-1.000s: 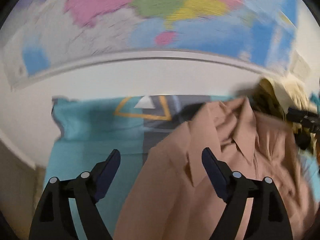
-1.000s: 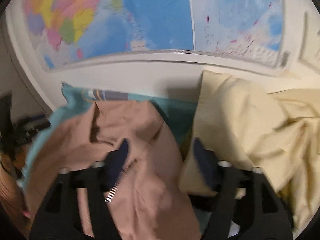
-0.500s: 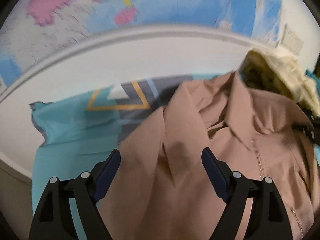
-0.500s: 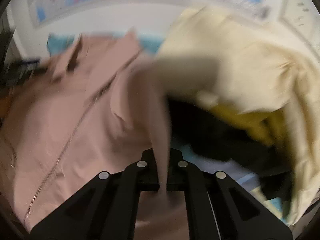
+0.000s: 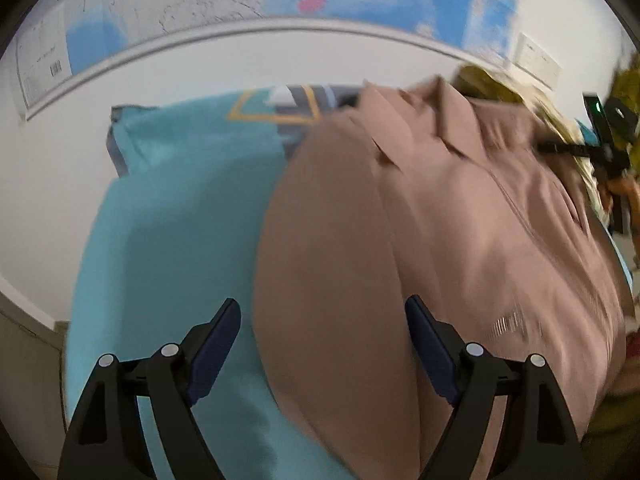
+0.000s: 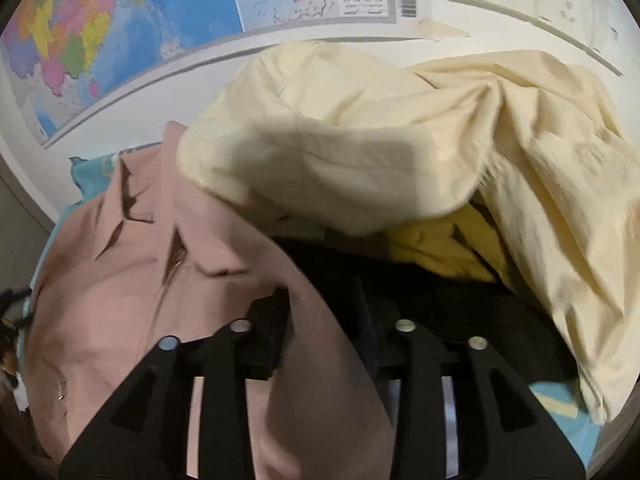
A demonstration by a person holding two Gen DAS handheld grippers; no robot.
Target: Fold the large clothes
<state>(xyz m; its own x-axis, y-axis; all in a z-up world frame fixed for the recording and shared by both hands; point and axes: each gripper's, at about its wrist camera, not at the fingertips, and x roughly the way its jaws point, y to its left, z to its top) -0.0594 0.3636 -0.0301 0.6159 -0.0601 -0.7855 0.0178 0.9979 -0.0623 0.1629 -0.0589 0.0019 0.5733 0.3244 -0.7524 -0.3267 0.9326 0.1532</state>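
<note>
A dusty-pink zip jacket [image 5: 480,220] with a collar lies front up on the teal bed sheet [image 5: 180,200]. My left gripper [image 5: 322,320] hovers over the jacket's left edge, its jaws wide apart and closing a little; the pads touch nothing. In the right wrist view the same jacket [image 6: 120,272] spreads to the left. Its sleeve [image 6: 320,380] runs between the jaws of my right gripper [image 6: 320,312], which are opening and do not pinch it. The right gripper [image 5: 600,136] also shows at the far right of the left wrist view.
A heap of clothes crowds the jacket's right side: a cream garment [image 6: 360,140] on top, a yellow one [image 6: 432,248] and a dark one [image 6: 440,312] beneath. A wall map [image 6: 120,20] hangs behind the bed. Bare teal sheet lies left of the jacket.
My right gripper closed on the pink sleeve half a second ago and now its jaws stand apart with the sleeve still between them. My left gripper dropped toward the jacket's left edge.
</note>
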